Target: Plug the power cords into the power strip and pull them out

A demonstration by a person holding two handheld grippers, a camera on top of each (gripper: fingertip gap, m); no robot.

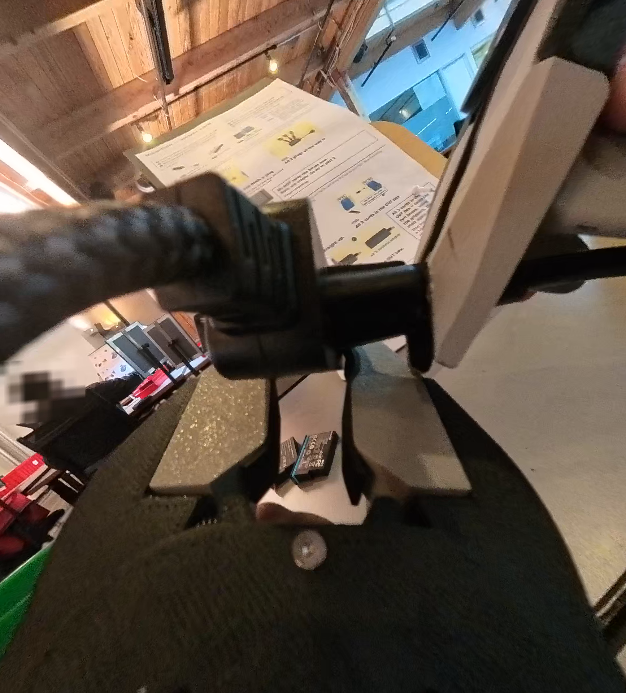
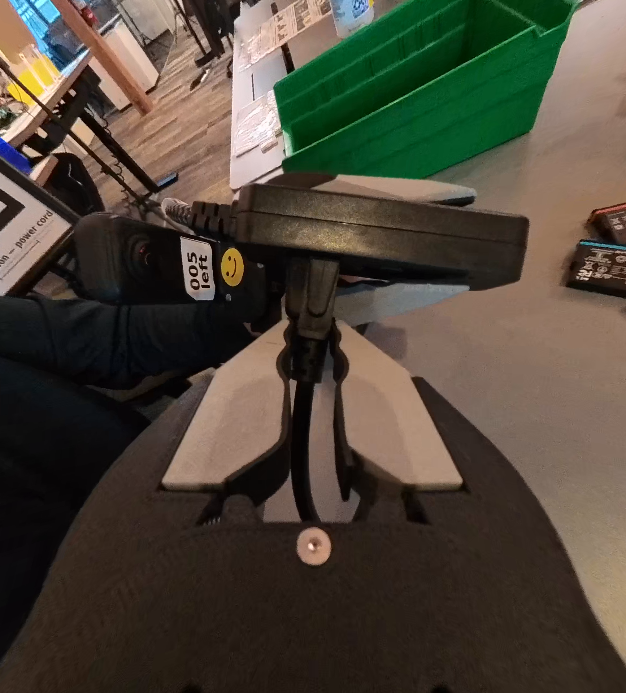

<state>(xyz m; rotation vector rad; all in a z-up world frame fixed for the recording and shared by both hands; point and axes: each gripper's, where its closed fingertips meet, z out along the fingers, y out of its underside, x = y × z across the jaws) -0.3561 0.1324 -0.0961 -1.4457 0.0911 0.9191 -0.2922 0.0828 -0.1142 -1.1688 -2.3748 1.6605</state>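
A black power strip [image 2: 379,232] with a braided cord [image 1: 79,255] is held in the air between my left gripper's grey fingers [image 2: 397,187], one above and one below it. In the left wrist view my left gripper [image 1: 304,371] is shut on the strip [image 1: 266,270], seen end-on. My right gripper [image 2: 309,333] is shut on a black plug [image 2: 311,292] that sits in the strip's underside; no prongs show. Its cord [image 2: 300,450] runs back between the fingers. The plug [image 1: 371,296] and a right finger [image 1: 491,225] also show in the left wrist view.
A green bin [image 2: 416,112] stands on the grey table [image 2: 510,412] behind the strip. Black battery packs [image 2: 611,270] lie at the right, also visible below in the left wrist view [image 1: 313,457]. A printed instruction sheet [image 1: 285,150] stands behind. A dark sleeve [image 2: 79,337] is at the left. Left tips to right tips: about 8 centimeters.
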